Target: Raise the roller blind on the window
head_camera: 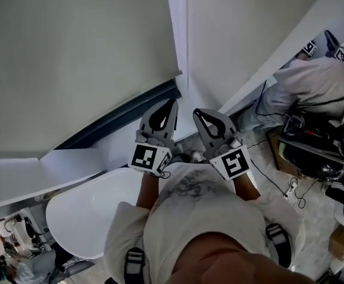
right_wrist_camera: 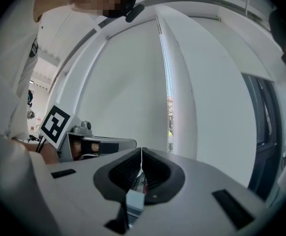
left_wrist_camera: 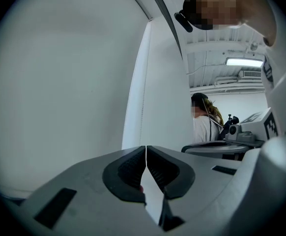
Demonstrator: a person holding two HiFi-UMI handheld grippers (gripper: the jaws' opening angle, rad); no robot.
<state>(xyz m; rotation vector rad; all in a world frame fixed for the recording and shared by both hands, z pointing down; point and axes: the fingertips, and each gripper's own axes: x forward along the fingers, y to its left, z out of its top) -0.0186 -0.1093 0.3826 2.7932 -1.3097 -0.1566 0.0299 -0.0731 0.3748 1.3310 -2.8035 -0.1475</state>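
The pale grey roller blind (head_camera: 71,58) hangs down over the window at the upper left, its lower edge just above the dark window frame (head_camera: 125,117). In the left gripper view the blind (left_wrist_camera: 59,82) fills the left side. My left gripper (head_camera: 173,101) (left_wrist_camera: 146,147) is shut with nothing between its pads, level, pointing at the white post beside the blind. My right gripper (head_camera: 197,111) (right_wrist_camera: 141,149) is close beside it, its jaws also together and empty. A thin bead chain (right_wrist_camera: 168,77) runs down the narrow gap next to the blind (right_wrist_camera: 128,92), apart from both grippers.
A white sill (head_camera: 71,161) runs under the window, with a round white table (head_camera: 89,212) below it. Another person (head_camera: 320,81) works at the right beside dark equipment (head_camera: 314,149). Cables (head_camera: 291,188) lie on the floor there.
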